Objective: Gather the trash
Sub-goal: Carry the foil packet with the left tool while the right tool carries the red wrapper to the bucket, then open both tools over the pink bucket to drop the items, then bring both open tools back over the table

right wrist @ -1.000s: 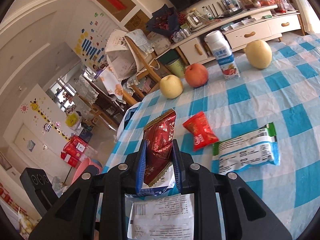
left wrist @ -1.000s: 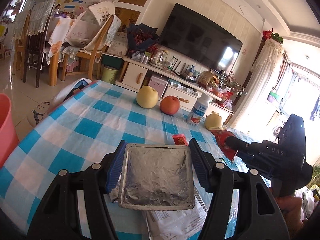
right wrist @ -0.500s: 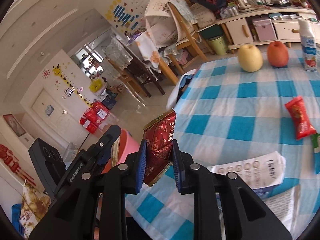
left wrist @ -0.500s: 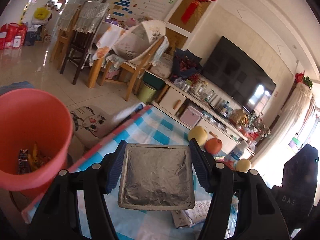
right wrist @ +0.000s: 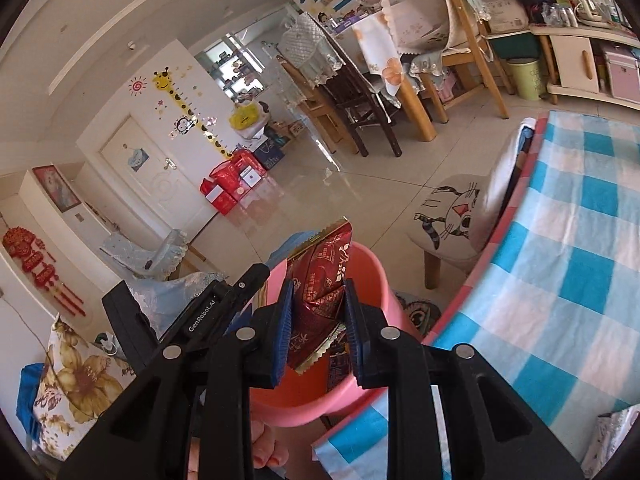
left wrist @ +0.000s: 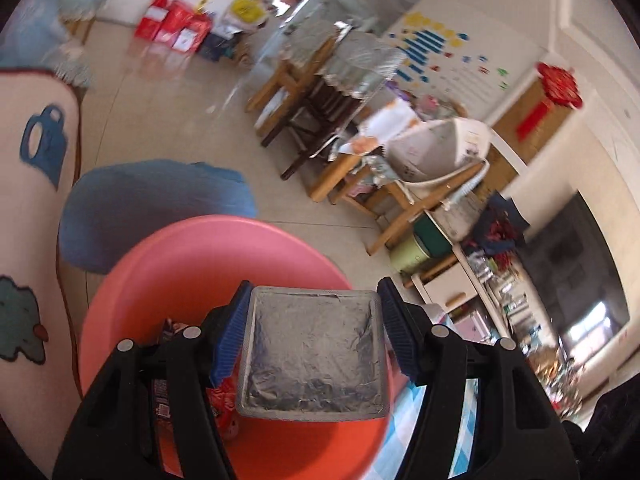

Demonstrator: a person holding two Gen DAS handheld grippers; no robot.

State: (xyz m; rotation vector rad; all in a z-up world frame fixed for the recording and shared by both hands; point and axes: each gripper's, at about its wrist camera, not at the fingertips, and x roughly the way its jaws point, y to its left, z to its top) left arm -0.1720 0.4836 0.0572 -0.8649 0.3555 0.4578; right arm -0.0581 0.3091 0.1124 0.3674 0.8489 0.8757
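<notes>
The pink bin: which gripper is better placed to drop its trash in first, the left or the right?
Probably the left. The left gripper holds the silver foil packet right above the pink bin opening. The right gripper holds the red snack wrapper nearer the rim.

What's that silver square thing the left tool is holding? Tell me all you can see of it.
The silver foil packet is a flat, square pouch of crinkled, dull metallic film with a sealed border round its edges. It looks empty. The left gripper clamps it by two opposite edges between blue-padded fingers, its face turned to the camera. It hangs above the open pink bin, which already holds wrappers.
</notes>
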